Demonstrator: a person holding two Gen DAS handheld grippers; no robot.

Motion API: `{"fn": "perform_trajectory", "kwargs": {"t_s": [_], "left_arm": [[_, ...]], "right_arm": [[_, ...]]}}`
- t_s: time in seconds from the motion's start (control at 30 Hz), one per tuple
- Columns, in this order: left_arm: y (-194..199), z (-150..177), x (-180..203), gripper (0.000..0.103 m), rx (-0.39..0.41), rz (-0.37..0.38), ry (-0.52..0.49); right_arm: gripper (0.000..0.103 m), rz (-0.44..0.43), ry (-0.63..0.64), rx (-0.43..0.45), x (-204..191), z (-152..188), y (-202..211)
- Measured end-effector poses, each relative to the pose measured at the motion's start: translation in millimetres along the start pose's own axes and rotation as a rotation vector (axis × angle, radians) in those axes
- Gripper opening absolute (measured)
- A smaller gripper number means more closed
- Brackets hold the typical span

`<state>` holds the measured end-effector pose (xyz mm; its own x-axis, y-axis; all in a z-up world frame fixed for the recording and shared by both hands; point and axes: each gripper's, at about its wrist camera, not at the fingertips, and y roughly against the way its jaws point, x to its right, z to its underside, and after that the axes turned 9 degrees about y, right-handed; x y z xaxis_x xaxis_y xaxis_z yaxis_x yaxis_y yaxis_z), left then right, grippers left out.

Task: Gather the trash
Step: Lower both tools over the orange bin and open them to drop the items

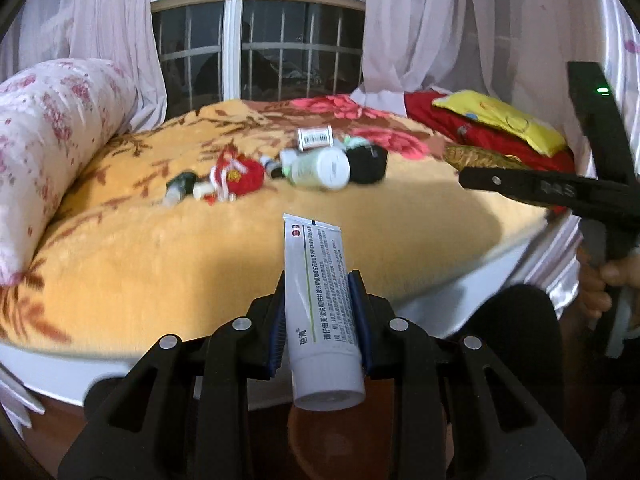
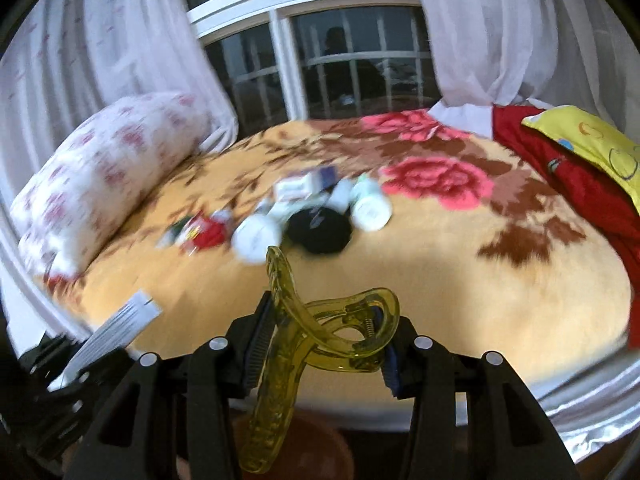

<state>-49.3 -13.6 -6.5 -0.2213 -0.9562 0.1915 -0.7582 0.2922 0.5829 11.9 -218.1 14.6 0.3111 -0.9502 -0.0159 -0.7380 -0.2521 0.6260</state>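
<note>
My left gripper point(image 1: 320, 300) is shut on a white ointment tube point(image 1: 318, 280), held above the bed's near edge with its cap toward the camera. My right gripper point(image 2: 326, 330) is shut on a translucent yellow hair claw clip point(image 2: 316, 332). The right gripper also shows in the left wrist view point(image 1: 520, 186) at the right. On the yellow floral blanket point(image 1: 200, 256) lies a cluster of trash: a white bottle point(image 1: 320, 168), a black round item point(image 1: 366, 164), a red pouch point(image 1: 236, 178), small vials point(image 1: 180, 188) and a small box point(image 1: 316, 136). The same cluster shows blurred in the right wrist view point(image 2: 304, 208).
A floral bolster pillow point(image 1: 52, 148) lies at the bed's left. Red and yellow cloth point(image 1: 500, 128) is piled at the right. A barred window point(image 1: 256, 44) with white curtains stands behind. A brown round container point(image 1: 340, 436) sits below the bed edge under my left gripper.
</note>
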Motion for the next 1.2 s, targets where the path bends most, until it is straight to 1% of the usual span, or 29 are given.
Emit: {"fn": "perform_trajectory", "kwargs": {"t_s": [0.1, 0.2, 0.3, 0.4, 0.5, 0.73, 0.93, 1.03, 1.07, 1.1, 1.13, 1.2], "left_arm": [[3.0, 20.1, -1.2, 0.028, -0.036, 0.001, -0.010], [2.2, 35.8, -2.5, 0.028, -0.080, 0.012, -0.011], [0.9, 49.9, -0.4, 0.028, -0.124, 0.026, -0.023], [-4.0, 63.6, 0.1, 0.028, -0.170, 0.028, -0.036], [-14.1, 71.8, -2.9, 0.028, -0.228, 0.028, -0.015], [-39.8, 82.0, -6.0, 0.028, -0.341, -0.028, 0.006], [-50.2, 87.7, -6.8, 0.028, -0.389, -0.033, 0.001], [-55.9, 90.9, -8.1, 0.029, -0.421, -0.033, 0.000], [-57.6, 91.9, -9.2, 0.030, -0.433, -0.046, -0.001], [-60.0, 93.0, -9.8, 0.038, -0.446, -0.064, -0.005], [-62.6, 94.2, -10.2, 0.052, -0.456, -0.088, -0.011], [-63.5, 93.8, -8.5, 0.060, -0.455, -0.106, -0.016]], "right_arm": [[0.046, -0.012, 0.036, -0.049, -23.8, 29.2, 8.3], [0.046, -0.029, 0.060, -0.108, -41.7, 58.7, 8.3], [0.046, -0.058, 0.039, -0.173, -50.4, 84.4, 0.5], [0.046, -0.068, 0.020, -0.226, -56.3, 103.9, -6.8], [0.046, -0.073, 0.012, -0.256, -59.3, 114.7, -13.4], [0.046, -0.068, 0.016, -0.326, -61.4, 125.5, -34.8], [0.046, -0.069, 0.020, -0.353, -61.9, 129.4, -45.9], [0.048, -0.068, 0.009, -0.382, -59.5, 133.0, -53.9], [0.053, -0.066, 0.003, -0.391, -58.1, 134.1, -57.2], [0.057, -0.063, -0.004, -0.399, -56.7, 135.0, -59.5], [0.061, -0.058, -0.012, -0.400, -54.7, 136.0, -60.1], [0.061, -0.049, -0.028, -0.397, -52.1, 136.1, -59.5]]}}
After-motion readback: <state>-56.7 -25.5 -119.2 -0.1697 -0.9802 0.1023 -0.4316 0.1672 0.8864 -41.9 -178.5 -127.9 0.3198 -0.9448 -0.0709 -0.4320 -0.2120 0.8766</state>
